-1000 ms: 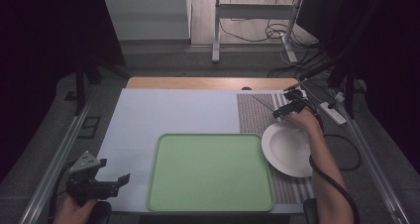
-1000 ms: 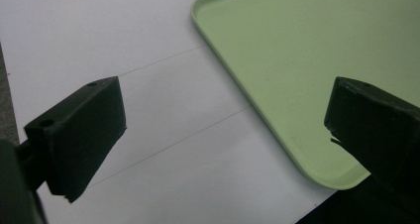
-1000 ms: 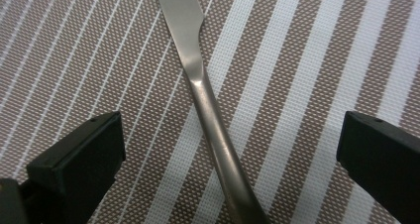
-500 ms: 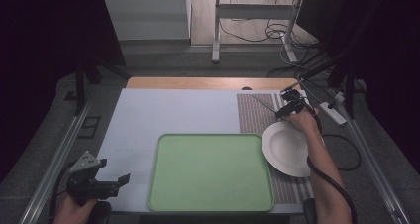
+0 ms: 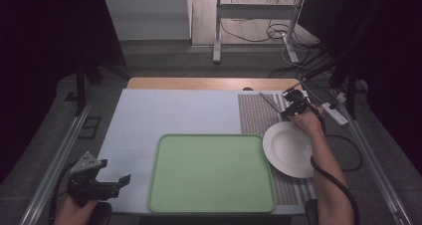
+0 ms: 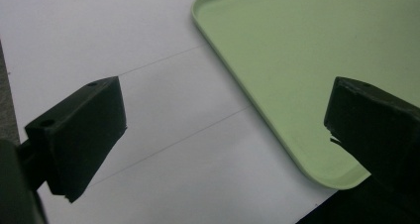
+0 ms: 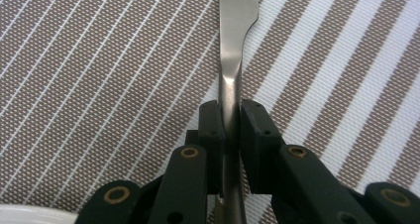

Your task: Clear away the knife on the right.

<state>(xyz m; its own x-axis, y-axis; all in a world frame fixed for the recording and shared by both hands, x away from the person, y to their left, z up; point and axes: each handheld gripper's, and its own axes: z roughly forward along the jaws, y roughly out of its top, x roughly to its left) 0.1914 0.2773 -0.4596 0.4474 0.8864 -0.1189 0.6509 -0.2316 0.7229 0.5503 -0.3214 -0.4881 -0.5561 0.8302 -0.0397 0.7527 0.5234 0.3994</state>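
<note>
On the striped placemat (image 5: 259, 118), at 2 o'clock of the green tray (image 5: 211, 172), my right gripper (image 5: 293, 105) has just been closing and now pinches the metal utensil handle (image 7: 233, 60). Lifting and placing are not done. My left gripper (image 5: 107, 185) waits open at 8 o'clock.

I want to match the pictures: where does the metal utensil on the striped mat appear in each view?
High view: metal utensil at far right, beyond the white plate.
Right gripper view: centre, running from bottom to top.
Shared landmark: the striped mat beneath it.
</note>
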